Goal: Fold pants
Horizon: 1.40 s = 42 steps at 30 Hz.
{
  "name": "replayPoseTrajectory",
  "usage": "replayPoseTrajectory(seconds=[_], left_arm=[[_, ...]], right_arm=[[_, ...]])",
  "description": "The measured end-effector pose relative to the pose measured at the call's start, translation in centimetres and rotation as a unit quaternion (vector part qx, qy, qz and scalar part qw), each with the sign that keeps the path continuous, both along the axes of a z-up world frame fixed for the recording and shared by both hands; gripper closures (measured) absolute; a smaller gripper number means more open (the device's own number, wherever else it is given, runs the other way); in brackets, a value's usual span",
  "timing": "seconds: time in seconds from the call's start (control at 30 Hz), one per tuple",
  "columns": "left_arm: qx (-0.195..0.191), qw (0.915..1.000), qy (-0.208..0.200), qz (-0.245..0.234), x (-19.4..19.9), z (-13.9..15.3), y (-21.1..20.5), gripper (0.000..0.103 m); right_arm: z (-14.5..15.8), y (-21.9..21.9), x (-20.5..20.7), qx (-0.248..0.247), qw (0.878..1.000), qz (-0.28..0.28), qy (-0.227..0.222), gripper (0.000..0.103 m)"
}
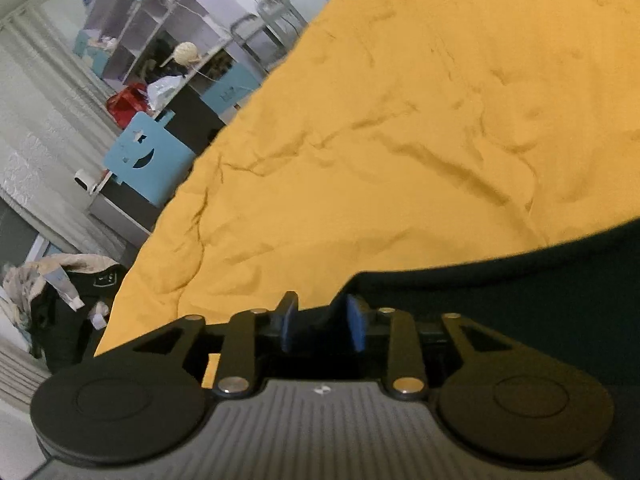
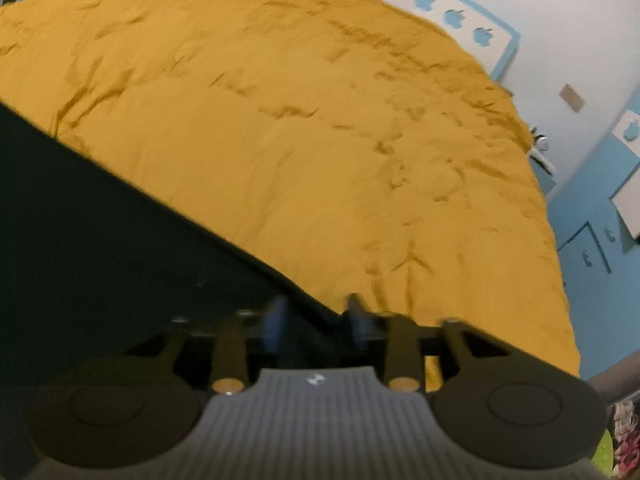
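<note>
Dark pants [image 1: 520, 300] lie flat on the mustard bed cover [image 1: 400, 140]; left tool [image 1: 324, 322] and right tool [image 2: 316, 318] stand apart over its edge, probably just releasing a fold.

Pants [image 1: 520, 300] on bedspread [image 1: 400, 140], between both grippers; shelving [image 1: 160, 32] beyond bed.

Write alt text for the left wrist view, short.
The left gripper is open, its blue pads apart over the edge of dark pants lying on a wrinkled yellow bedspread. Shelves and a blue chair stand at left.
</note>
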<state>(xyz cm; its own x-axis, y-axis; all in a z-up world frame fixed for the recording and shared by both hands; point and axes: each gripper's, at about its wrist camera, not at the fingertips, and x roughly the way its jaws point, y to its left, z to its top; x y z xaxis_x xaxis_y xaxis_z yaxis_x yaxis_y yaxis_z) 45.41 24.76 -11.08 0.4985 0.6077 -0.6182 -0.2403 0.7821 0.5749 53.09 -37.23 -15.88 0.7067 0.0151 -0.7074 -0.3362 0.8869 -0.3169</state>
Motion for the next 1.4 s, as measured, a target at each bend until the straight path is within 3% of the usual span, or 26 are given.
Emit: replayPoseTrajectory(seconds=[0.1, 0.2, 0.27, 0.4, 0.5, 0.63, 0.7, 0.73, 0.83, 0.97, 1.13, 1.3, 1.4], left_arm=[[-0.041, 0.9989, -0.021, -0.009, -1.5, 2.0, -0.5, 0.063], [-0.113, 0.9929, -0.033, -0.017, -3.7, 3.6, -1.0, 0.062], [-0.160, 0.9860, -0.044, -0.015, -5.5, 4.2, -1.3, 0.060], [-0.209, 0.9766, -0.049, -0.014, -8.9, 3.9, -2.1, 0.057], [-0.256, 0.9650, -0.054, 0.009, -10.4, 3.1, -1.6, 0.057], [-0.276, 0.9580, -0.069, 0.032, -10.8, 2.2, -1.6, 0.057], [-0.284, 0.9555, -0.069, 0.041, -10.6, 2.0, -1.8, 0.057], [-0.293, 0.9526, -0.070, 0.044, -10.4, 1.9, -1.8, 0.057], [-0.322, 0.9411, -0.081, 0.063, -10.1, 1.3, -1.3, 0.057], [-0.337, 0.9325, -0.091, 0.092, -9.9, 0.7, -0.6, 0.057], [-0.339, 0.9285, -0.101, 0.113, -9.7, 0.6, 0.3, 0.057], [-0.328, 0.9331, -0.097, 0.112, -9.2, 0.2, 0.2, 0.057], [-0.324, 0.9351, -0.095, 0.107, -9.1, 0.0, 0.1, 0.057]], right_arm=[[1.8, -1.6, -1.4, 0.036, 0.999, -0.037, -0.008, 0.064], [3.6, -4.5, -3.9, 0.101, 0.992, -0.081, -0.006, 0.061], [4.2, -6.8, -5.7, 0.145, 0.982, -0.119, 0.006, 0.060], [4.3, -11.5, -9.6, 0.244, 0.952, -0.181, 0.022, 0.058], [3.9, -13.4, -10.7, 0.267, 0.944, -0.191, 0.027, 0.059], [3.9, -14.3, -9.6, 0.294, 0.935, -0.195, 0.035, 0.061], [3.6, -15.0, -8.6, 0.325, 0.920, -0.212, 0.053, 0.061], [3.3, -15.5, -8.1, 0.344, 0.912, -0.216, 0.063, 0.056], [2.2, -17.2, -6.3, 0.393, 0.886, -0.231, 0.083, 0.055], [0.8, -18.5, -3.0, 0.451, 0.855, -0.233, 0.109, 0.055], [0.4, -17.4, 0.9, 0.439, 0.867, -0.211, 0.104, 0.068], [-0.8, -16.7, 3.3, 0.429, 0.874, -0.201, 0.108, 0.077], [-1.2, -16.7, 3.4, 0.429, 0.876, -0.192, 0.110, 0.099]])
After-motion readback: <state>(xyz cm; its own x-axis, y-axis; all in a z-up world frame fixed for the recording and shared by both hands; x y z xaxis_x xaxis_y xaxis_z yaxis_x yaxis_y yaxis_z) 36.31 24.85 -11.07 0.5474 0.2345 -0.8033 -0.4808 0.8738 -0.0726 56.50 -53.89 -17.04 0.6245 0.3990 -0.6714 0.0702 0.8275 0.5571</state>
